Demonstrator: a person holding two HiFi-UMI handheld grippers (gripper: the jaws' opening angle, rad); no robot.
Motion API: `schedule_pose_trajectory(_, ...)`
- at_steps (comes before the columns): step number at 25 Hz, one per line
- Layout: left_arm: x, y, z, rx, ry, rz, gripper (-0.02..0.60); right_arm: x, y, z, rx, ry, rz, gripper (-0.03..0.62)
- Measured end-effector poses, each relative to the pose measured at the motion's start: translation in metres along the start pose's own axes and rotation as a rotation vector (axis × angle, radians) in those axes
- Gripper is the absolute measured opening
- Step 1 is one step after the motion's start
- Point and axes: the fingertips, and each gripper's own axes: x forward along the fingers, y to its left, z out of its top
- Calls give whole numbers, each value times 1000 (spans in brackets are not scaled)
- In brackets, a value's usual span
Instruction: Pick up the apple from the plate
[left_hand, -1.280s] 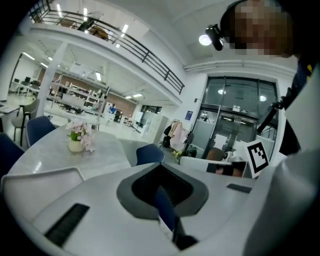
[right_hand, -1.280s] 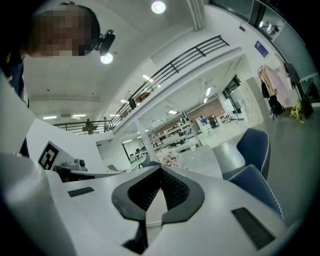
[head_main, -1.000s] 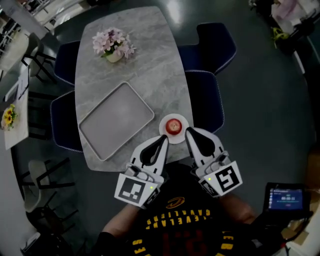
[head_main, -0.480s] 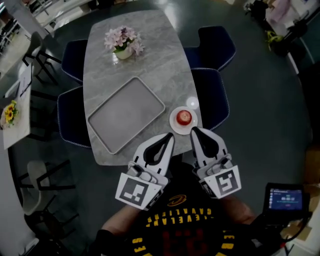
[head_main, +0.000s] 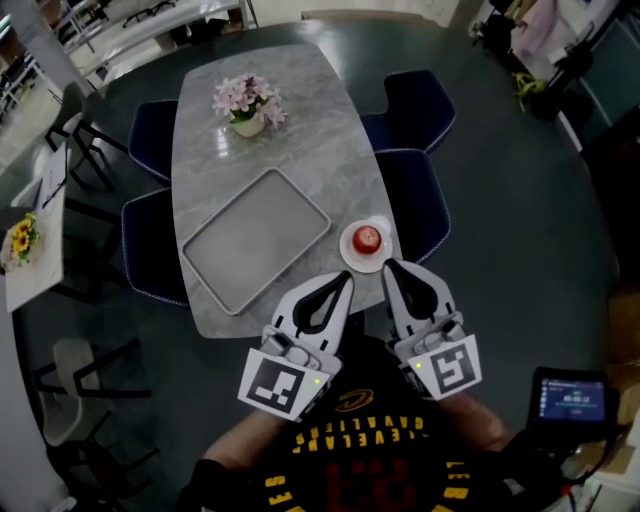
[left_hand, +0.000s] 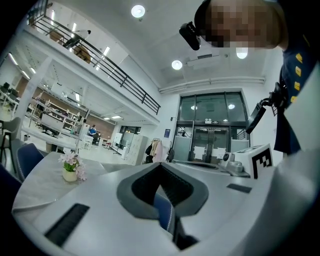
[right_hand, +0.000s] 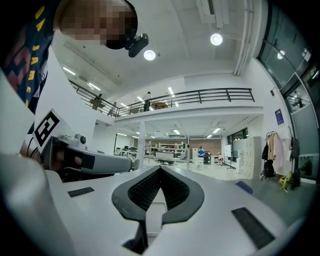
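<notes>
Both tongs are shut here. The left gripper (head_main: 342, 281) has its pads meeting at the tips with nothing between them, and its own view only catches a sliver of blue chair through the gap behind them. The right gripper (head_main: 391, 266) looks the same: jaws together and empty. They sit side by side, close in to the person's body, with their tips just short of the table's near edge.

Just ahead of those tips, nearer the right one, the red apple (head_main: 368, 238) sits in the middle of its small white plate (head_main: 350, 256) at the near right corner of the grey marble table (head_main: 290, 140). Neither gripper touches it. So the apple is on the plate and not lifted. My read is that this fits an approach to the fruit, but it fits equally well an apple that was picked up and put back, and one moment won't settle which.

Further out are a large empty grey tray (head_main: 258, 238), a pot of pink flowers (head_main: 248, 103) at the far end, and dark blue chairs (head_main: 413, 195) down both sides.

Only the head view shows the apple and plate at all. Both gripper views look level across a bright hall. The left one picks up the flowers, glass doors and the other gripper's marker cube. The right one gets a mezzanine railing and distant shelving.
</notes>
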Motion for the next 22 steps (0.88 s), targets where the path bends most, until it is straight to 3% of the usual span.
schedule_pose_trajectory(22,-23,-16,2,14,1,-32,2,-24,17,11,-20,-21,-47,5)
